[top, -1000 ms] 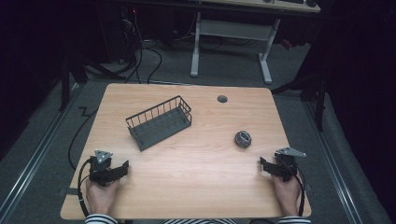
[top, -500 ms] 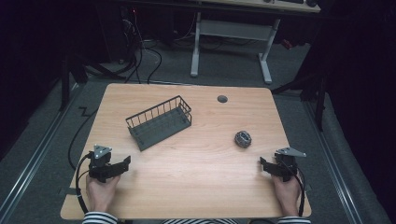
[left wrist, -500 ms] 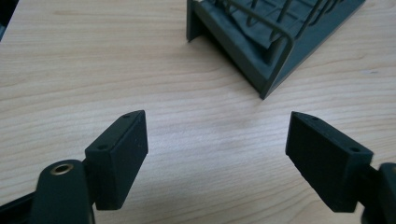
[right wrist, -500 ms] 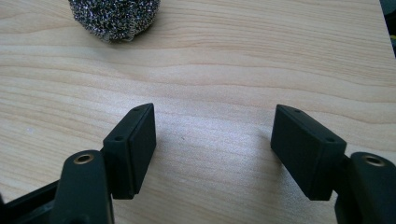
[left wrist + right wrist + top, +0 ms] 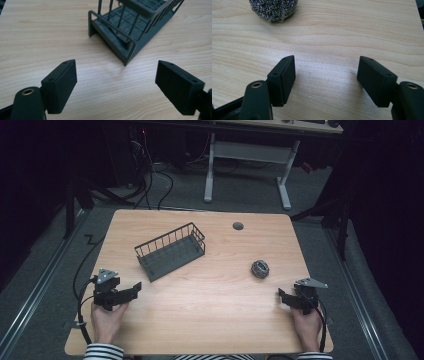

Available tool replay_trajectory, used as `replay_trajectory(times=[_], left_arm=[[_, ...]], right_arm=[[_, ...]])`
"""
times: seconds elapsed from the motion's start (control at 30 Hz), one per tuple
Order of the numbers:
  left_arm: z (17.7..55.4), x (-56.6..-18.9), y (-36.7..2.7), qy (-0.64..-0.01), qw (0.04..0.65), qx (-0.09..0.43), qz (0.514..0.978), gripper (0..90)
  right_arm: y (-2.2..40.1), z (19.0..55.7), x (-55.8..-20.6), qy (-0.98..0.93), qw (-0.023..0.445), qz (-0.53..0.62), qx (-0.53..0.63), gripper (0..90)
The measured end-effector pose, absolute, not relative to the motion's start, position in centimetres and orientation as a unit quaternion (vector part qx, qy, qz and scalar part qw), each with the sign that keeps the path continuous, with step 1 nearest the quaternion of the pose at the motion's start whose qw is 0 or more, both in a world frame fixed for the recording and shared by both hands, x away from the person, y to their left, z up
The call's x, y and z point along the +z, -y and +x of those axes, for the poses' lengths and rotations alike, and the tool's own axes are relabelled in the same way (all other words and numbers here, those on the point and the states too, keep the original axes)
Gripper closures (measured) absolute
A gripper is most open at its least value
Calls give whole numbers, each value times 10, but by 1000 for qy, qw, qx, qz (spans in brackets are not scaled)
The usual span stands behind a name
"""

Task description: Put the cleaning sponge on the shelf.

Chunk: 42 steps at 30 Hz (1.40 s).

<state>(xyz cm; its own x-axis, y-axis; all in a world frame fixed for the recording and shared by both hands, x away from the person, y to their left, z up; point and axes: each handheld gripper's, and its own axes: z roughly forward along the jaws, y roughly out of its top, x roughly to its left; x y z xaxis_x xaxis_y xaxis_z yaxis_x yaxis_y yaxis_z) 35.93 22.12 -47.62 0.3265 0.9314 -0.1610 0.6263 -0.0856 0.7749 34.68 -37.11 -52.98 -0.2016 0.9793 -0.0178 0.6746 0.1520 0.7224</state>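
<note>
A dark grey wire basket (image 5: pixel 170 251) stands at an angle on the wooden table (image 5: pixel 210 310), left of the middle. A small metal scouring ball (image 5: pixel 260 268) lies to the right of the middle. My left gripper (image 5: pixel 134 289) is open near the front left and points toward the basket's near end. In the left gripper view the basket (image 5: pixel 130 27) stands just beyond the open left gripper (image 5: pixel 116 80), apart from it. My right gripper (image 5: pixel 281 296) is open at the front right, a little short of the ball. The scouring ball (image 5: pixel 273 8) lies ahead and to the left of the open right gripper (image 5: pixel 325 80).
A round cable hole (image 5: pixel 238 226) sits near the table's far edge. Beyond the table stand the white legs of another desk (image 5: pixel 282 180), and cables (image 5: pixel 150 175) lie on the dark floor. Bare wood stretches between my two hands.
My left gripper has crept a little forward toward the basket. The right gripper, the basket and the ball have not moved.
</note>
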Motion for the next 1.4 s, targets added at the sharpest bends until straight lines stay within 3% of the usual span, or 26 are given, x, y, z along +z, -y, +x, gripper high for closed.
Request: replay_trajectory(times=[0.6,1.4], left_arm=[[385,-428,-215,-532,398,186,724,170],[454,-420,-204,-552,339,199,735,262]], right_arm=[[371,346,-530,-715,254,578,299,314],[371,346,-530,-716,253,577,300,314]])
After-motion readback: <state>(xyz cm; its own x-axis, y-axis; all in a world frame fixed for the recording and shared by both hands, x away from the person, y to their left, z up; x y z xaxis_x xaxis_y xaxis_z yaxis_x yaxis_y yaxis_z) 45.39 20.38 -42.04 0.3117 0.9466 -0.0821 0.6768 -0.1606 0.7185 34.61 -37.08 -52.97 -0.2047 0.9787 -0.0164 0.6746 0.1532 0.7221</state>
